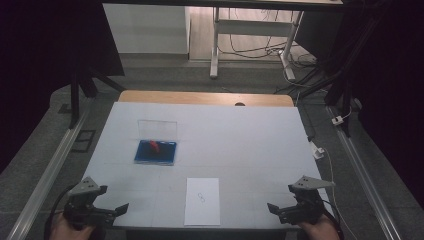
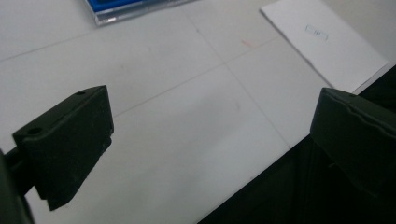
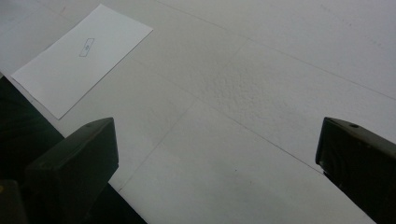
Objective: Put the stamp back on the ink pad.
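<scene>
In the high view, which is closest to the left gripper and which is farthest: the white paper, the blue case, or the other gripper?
Measured from the left gripper at the near left corner:
1. Blue case, with its clear lid up, farther back on the left side.
2. White paper, at the near edge in the middle. It is nearly as close as the case, so that ranking is loose.
3. Right gripper, at the near right corner, clearly farthest.

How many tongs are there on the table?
2. The left tongs sit at the near left corner of the table, and the right tongs at the near right corner. Both are open and empty, each held by a hand.
</scene>
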Motion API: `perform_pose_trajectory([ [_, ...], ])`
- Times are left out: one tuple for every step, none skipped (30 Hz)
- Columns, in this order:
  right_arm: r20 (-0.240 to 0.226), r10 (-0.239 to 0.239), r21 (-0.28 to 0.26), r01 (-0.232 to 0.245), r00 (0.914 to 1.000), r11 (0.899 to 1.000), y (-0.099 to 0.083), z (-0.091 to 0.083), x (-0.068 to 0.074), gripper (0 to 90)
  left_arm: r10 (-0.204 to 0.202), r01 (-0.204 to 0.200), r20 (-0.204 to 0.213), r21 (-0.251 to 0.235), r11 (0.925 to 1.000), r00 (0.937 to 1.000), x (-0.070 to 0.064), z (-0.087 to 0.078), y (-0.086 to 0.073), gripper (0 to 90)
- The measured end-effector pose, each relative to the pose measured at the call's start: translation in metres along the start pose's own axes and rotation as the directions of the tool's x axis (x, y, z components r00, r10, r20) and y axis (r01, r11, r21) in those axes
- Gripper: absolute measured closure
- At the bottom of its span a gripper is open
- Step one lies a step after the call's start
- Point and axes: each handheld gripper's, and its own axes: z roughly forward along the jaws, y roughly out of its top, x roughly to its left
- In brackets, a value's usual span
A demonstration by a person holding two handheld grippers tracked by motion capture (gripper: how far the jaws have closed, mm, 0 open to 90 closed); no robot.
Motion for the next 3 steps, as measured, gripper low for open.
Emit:
perform_pose_trajectory([
  [0.0, -0.001, 0.001, 0.001, 1.0, 1.0, 0.0, 0.0001, 0.0, 0.0, 0.0, 0.0, 0.0, 0.001, 1.0, 1.0, -0.0002, 0.0003, 0.0002, 0.0],
  [0.001, -0.003, 0.002, 0.003, 1.0, 1.0, -0.0001, 0.0002, 0.0, 0.0, -0.002, 0.002, 0.0, -0.001, 1.0, 1.0, 0.0001, 0.0004, 0.0005, 0.0],
  [0.003, -0.004, 0.004, 0.004, 1.0, 1.0, -0.0002, 0.0004, -0.0002, 0.0, -0.006, 0.006, 0.005, -0.001, 1.0, 1.0, 0.0008, 0.0003, 0.0008, 0.0],
])
